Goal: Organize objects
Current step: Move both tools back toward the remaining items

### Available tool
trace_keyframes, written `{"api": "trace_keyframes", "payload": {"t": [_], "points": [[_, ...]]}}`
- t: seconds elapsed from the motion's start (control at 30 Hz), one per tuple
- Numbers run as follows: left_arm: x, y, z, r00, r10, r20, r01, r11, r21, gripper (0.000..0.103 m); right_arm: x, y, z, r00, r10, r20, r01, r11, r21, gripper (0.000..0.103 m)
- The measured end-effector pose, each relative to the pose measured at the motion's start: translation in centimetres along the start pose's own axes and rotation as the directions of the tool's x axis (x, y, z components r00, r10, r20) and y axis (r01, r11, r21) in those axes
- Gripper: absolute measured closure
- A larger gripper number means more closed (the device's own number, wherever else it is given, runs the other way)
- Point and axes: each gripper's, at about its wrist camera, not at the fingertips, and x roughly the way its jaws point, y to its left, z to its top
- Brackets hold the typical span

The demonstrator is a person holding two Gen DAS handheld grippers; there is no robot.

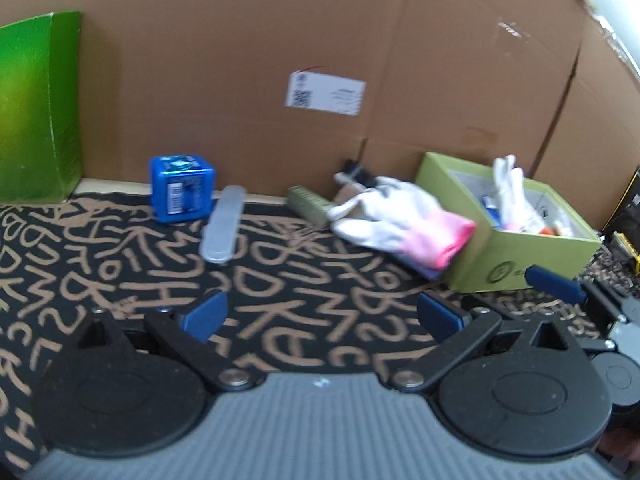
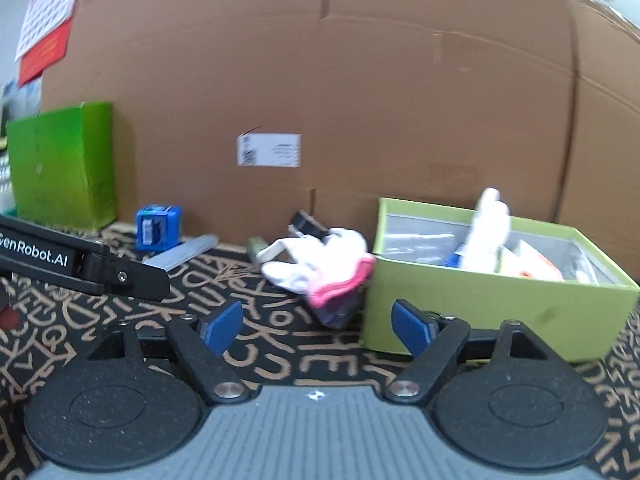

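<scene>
A white and pink glove (image 1: 400, 220) (image 2: 324, 268) lies on the patterned cloth against the left side of an open light-green box (image 1: 516, 256) (image 2: 480, 304). The box holds another white glove (image 1: 508, 188) (image 2: 488, 224) and small items. A blue cube box (image 1: 180, 188) (image 2: 158, 226), a grey flat case (image 1: 222, 230) (image 2: 184, 254) and an olive comb-like object (image 1: 308, 202) lie near the back. My left gripper (image 1: 320, 314) is open and empty above the cloth. My right gripper (image 2: 316, 326) is open and empty in front of the glove and box.
A large cardboard wall (image 1: 320, 60) (image 2: 320, 100) closes the back. A tall green box (image 1: 36, 108) (image 2: 64, 168) stands at the far left. A black clip-like object (image 2: 308, 224) lies behind the glove. The left gripper's arm (image 2: 80, 268) crosses the right wrist view's left side.
</scene>
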Motion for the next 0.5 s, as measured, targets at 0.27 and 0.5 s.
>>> {"api": "trace_keyframes", "payload": {"t": [0.27, 0.5], "points": [[2.1, 3.7, 1.7, 1.000, 0.013, -0.020, -0.014, 1.000, -0.012, 0.000, 5.3, 2.9, 1.7, 0.998, -0.065, -0.013, 0.061, 0.982, -0.178, 0.039], [5.7, 5.4, 3.3, 0.999, 0.029, -0.040, -0.028, 0.999, 0.019, 0.006, 10.5, 4.2, 2.2, 0.985, -0.171, -0.033, 0.148, 0.922, -0.358, 0.043]]}}
